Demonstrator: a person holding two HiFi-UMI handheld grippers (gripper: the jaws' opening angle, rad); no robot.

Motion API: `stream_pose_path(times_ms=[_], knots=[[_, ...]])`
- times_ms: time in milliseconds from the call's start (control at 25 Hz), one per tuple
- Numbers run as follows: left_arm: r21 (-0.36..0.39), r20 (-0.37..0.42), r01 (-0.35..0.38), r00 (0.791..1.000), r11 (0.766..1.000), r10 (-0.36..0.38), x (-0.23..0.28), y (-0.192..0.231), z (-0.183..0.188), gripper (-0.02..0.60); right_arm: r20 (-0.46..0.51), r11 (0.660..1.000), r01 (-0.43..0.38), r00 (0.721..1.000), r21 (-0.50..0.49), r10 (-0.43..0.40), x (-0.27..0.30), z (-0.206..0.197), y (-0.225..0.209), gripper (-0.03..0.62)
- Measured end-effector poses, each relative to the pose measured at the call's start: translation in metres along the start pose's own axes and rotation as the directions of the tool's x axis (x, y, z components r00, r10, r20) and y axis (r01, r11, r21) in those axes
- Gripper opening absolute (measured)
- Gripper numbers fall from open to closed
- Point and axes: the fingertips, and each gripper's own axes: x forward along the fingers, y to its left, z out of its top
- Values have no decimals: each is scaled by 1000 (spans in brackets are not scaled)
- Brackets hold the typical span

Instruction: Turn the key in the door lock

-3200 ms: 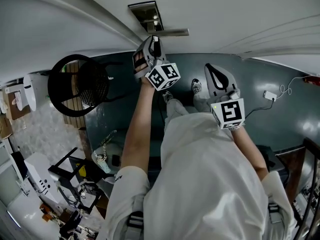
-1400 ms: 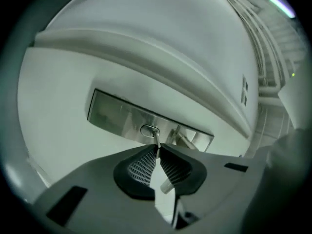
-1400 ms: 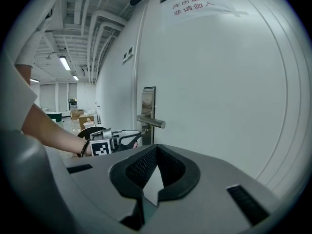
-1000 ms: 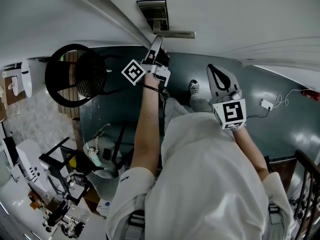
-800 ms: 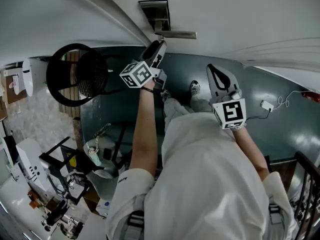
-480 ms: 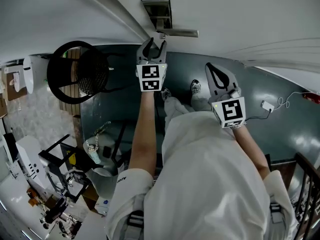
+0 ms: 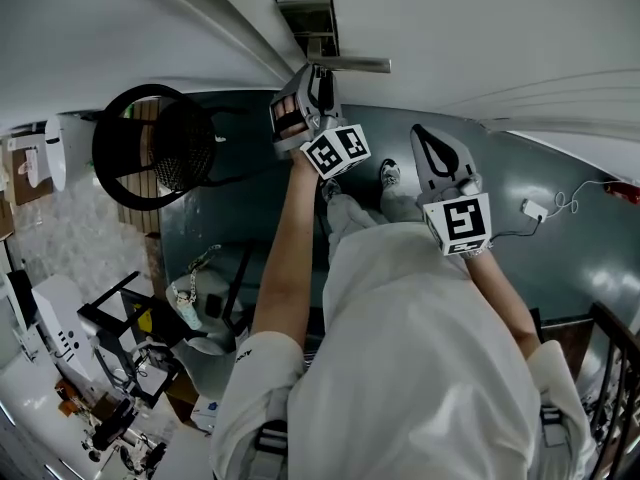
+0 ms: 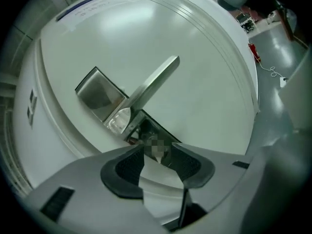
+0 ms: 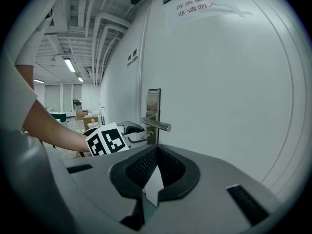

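The steel lock plate (image 7: 308, 20) with its lever handle (image 7: 352, 65) sits on the white door (image 7: 480, 38). My left gripper (image 7: 312, 84) reaches up to the plate just below the lever. In the left gripper view its jaws (image 8: 157, 152) have just been opening; the pads (image 8: 127, 167) stand apart, with the key (image 8: 156, 149), partly blurred, between their tips and not pressed. The lever (image 8: 155, 81) slants above it. My right gripper (image 7: 430, 148) hangs back from the door, shut on nothing (image 9: 156, 152); its view shows the plate (image 9: 153, 101), the lever (image 9: 158, 125) and the left gripper (image 9: 126, 129).
A black round chair (image 7: 155, 158) stands left of the door on the grey floor (image 7: 520, 248). A white box with a cable (image 7: 540, 190) lies at the right. Equipment clutters the lower left (image 7: 110, 388). A printed notice (image 9: 195, 6) is stuck high on the door.
The left gripper has rolled back round at the lock: its marker cube swung from the left of the wrist to the right, and its jaws widened. The right gripper has stayed still.
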Motion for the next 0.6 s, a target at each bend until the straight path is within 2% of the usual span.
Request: stream_pose_path(times_ms=[120,160,200,240,320,360,400,480,520,560,600], knots=[[-36,9,-4,1000,999,4,-2,-3,2,168,-1,1000,8,1000,4,-8,-3,0,-2,-8],[-55,7,-8,1000,998,9,-3,-3,3,99,-1,1000,13,1000,5,-13,-4,-1,-3,-8],[-72,5,-12,1000,997,12,-4,-2,3,63,-2,1000,17,1000,6,-17,-5,-1,-5,-8],[-95,5,-13,1000,995,13,-4,-2,3,54,-5,1000,21,1000,5,-21,-6,-3,-6,-8],[-199,12,1,1000,980,1,-4,1,3,51,-10,1000,23,1000,5,-23,-6,-4,-7,-8],[-285,22,16,1000,958,-10,-4,4,3,49,-7,1000,23,1000,6,-23,-6,-3,-6,-8],[-380,34,33,999,924,-22,-4,7,3,49,-3,1000,22,1000,8,-22,-6,-1,-5,-8],[-563,60,62,998,824,-35,-4,12,2,51,4,1000,18,1000,10,-18,-5,1,-4,-8],[-639,70,72,997,766,-36,-5,15,2,54,4,1000,16,1000,10,-16,-5,0,-3,-8],[-692,76,78,996,718,-35,-6,18,1,57,6,1000,15,1000,10,-15,-5,0,-3,-8],[-712,76,79,997,697,-35,-6,19,0,60,8,1000,15,1000,11,-15,-5,0,-3,-8]])
